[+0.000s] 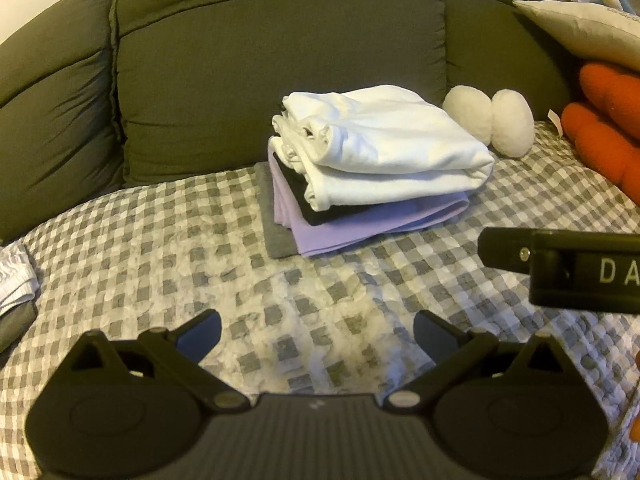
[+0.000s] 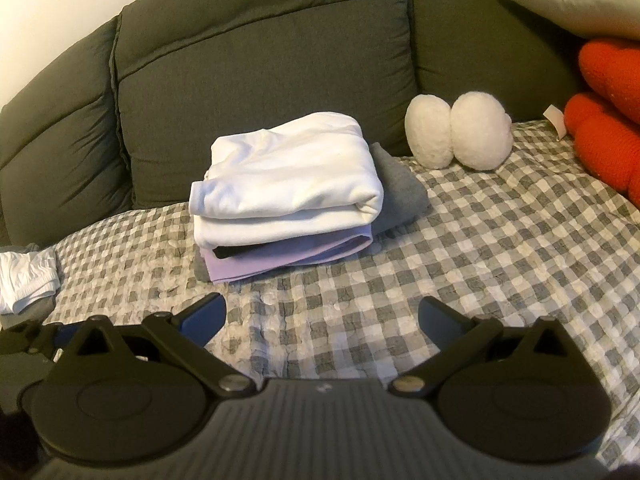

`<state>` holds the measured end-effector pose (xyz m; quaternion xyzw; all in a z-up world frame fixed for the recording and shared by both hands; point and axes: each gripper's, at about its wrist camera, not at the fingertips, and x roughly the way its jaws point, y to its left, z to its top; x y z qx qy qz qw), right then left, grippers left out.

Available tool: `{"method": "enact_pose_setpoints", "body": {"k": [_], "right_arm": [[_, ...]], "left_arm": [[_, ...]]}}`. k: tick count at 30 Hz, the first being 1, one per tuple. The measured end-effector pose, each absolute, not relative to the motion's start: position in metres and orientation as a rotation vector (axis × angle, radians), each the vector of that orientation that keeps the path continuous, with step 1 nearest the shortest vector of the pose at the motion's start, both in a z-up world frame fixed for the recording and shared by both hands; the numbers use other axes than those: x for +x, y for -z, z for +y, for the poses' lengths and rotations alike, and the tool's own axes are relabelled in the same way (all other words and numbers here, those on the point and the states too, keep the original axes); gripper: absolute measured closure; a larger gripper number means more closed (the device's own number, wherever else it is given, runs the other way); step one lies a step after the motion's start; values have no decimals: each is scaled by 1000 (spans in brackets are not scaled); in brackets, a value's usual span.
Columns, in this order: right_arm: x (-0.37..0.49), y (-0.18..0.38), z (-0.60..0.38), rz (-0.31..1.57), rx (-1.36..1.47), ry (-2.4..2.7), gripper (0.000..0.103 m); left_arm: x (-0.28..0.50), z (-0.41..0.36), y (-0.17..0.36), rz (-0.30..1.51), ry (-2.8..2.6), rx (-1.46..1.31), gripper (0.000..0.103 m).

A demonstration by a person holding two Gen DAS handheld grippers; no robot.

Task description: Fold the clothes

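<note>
While both hover, left gripper point(image 1: 317, 336) — right gripper point(image 2: 322, 322) — gape empty.

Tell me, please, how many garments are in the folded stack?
4 visible: white garment on top, black garment beneath, lilac garment under that, grey garment at bottom; more may be hidden.

Clothes stack point(image 1: 372, 168) on blanket point(image 1: 160, 248), mid.

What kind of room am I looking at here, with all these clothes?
Most likely a bedroom or living room at home. A checked quilt covers a soft surface against dark padded cushions, a stack of folded clothes sits on it, and throw pillows are piled at the right.
</note>
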<state>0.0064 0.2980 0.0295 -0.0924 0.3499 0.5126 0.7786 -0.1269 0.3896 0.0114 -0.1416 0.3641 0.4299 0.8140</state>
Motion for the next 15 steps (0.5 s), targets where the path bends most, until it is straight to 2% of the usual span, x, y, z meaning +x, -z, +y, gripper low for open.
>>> {"method": "enact_pose_setpoints", "body": {"k": [15], "right_arm": [[6, -28, 300, 756, -210, -1107, 0]], "left_arm": [[-124, 388, -12, 784, -906, -287, 1]]}}
